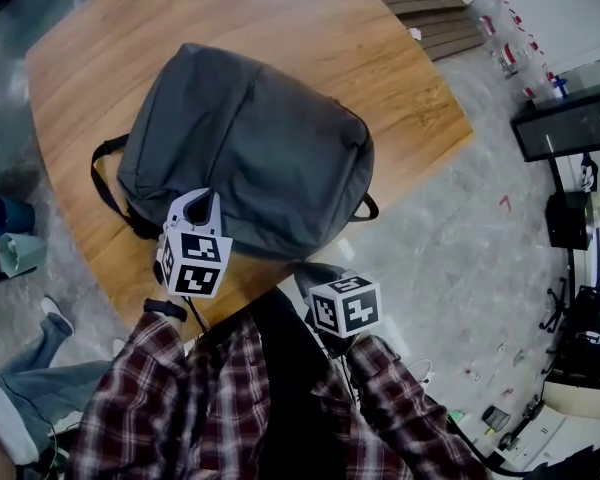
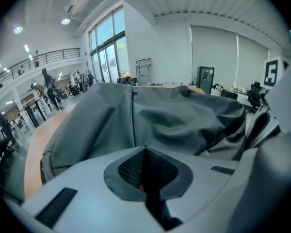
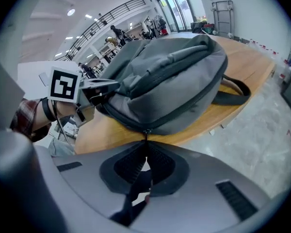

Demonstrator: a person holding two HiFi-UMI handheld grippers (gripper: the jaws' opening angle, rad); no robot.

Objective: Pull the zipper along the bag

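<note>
One grey backpack [image 1: 250,158] on one wooden table [image 1: 310,28]; two hand-held grippers, left hand-held gripper [image 2: 145,149] clenched on backpack fabric, right hand-held gripper [image 3: 145,139] pinching the zipper pull [image 3: 146,130]

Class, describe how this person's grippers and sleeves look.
Both the left gripper and right gripper are pale grey with dark textured pads on the jaws. Each carries a white cube of black square markers. The sleeves are dark red plaid.

A grey backpack [image 1: 245,153] lies on the wooden tabletop [image 1: 360,38], the left gripper [image 1: 202,204] at its near-left corner, the right gripper [image 1: 318,278] at its near edge.
</note>
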